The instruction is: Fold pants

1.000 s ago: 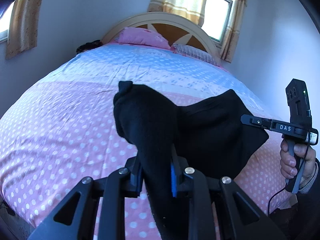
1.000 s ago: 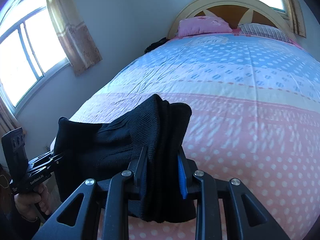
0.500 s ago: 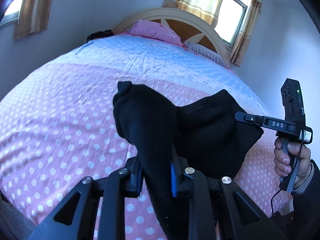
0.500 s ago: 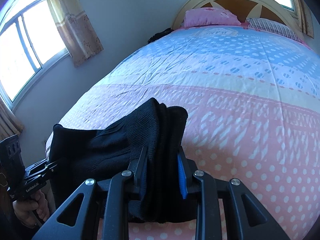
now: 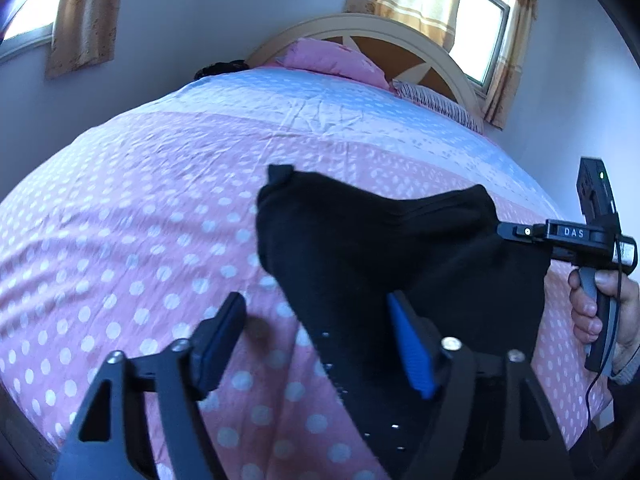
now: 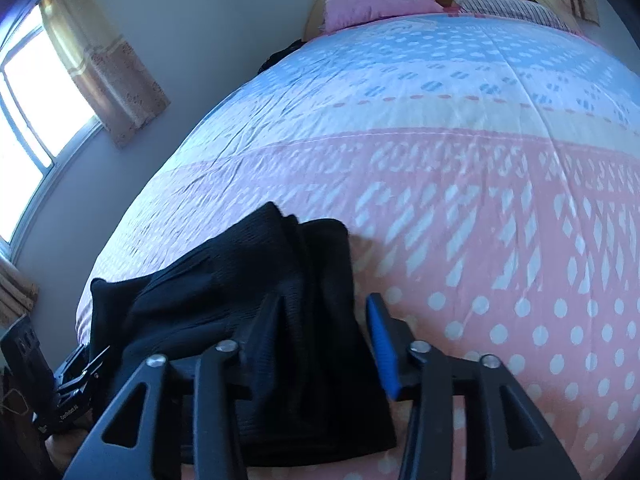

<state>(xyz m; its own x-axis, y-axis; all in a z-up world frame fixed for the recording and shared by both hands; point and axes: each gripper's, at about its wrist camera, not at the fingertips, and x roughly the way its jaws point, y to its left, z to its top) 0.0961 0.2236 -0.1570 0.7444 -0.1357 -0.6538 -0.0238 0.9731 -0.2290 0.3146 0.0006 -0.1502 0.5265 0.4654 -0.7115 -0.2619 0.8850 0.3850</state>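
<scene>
1. The black pants [image 5: 360,256] are seen bunched in a folded heap on the pink, white-dotted part of the bedspread [image 5: 120,240], at the end of the bed farthest from the headboard [image 5: 384,36].
2. The left gripper [image 5: 316,332] is shown with its fingers spread wide apart; the blue-padded finger [image 5: 412,348] lies against the pants, while the other finger stands clear over the bedspread, so nothing is clamped.
3. The right gripper [image 6: 324,328] is likewise shown parted: a gap is visible between its blue pad [image 6: 382,348] and the cloth, and the dark finger is pressed against the folds on the other side.
4. In the left wrist view, the right gripper [image 5: 520,236] is seen from the side at the pants' edge, held by a hand [image 5: 600,312] around its handle; its opening cannot be judged from this angle.
5. In the right wrist view, the left gripper [image 6: 86,368] is glimpsed beside the near corner of the pants [image 6: 240,300].
6. A pink pillow [image 5: 332,60] and a striped pillow [image 5: 436,100] are seen lying against the headboard, on the blue part of the bedspread.
7. Curtained windows [image 5: 484,28] are visible behind and beside the headboard.
</scene>
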